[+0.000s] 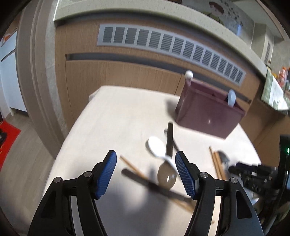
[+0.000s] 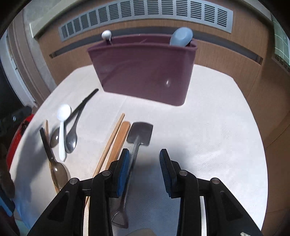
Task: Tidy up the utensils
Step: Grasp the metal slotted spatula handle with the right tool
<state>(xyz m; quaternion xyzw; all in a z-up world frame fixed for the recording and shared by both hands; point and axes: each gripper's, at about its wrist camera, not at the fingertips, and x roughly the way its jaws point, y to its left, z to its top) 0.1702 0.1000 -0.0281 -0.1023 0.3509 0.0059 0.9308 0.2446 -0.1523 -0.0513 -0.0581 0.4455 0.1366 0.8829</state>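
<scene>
A maroon utensil holder (image 2: 145,72) stands at the back of the white table, with a blue spoon (image 2: 181,36) and a white-knobbed utensil (image 2: 106,34) sticking out of it. My right gripper (image 2: 145,170) is open above a grey spatula (image 2: 140,134), whose handle runs under the left pad; nothing is gripped. Wooden chopsticks (image 2: 110,143) and a wooden handle (image 2: 120,141) lie just to the left. My left gripper (image 1: 145,172) is wide open over a brown spoon (image 1: 166,177), a white spoon (image 1: 156,147), dark handles and chopsticks (image 1: 132,167). The holder (image 1: 208,112) is beyond.
A metal spoon (image 2: 71,139) and a white spoon (image 2: 62,123) lie at the table's left. A wood-panelled wall with a grey vent grille (image 2: 145,10) stands close behind the table. The table's left edge (image 1: 68,138) drops to the floor. Something red (image 2: 16,143) sits off the left edge.
</scene>
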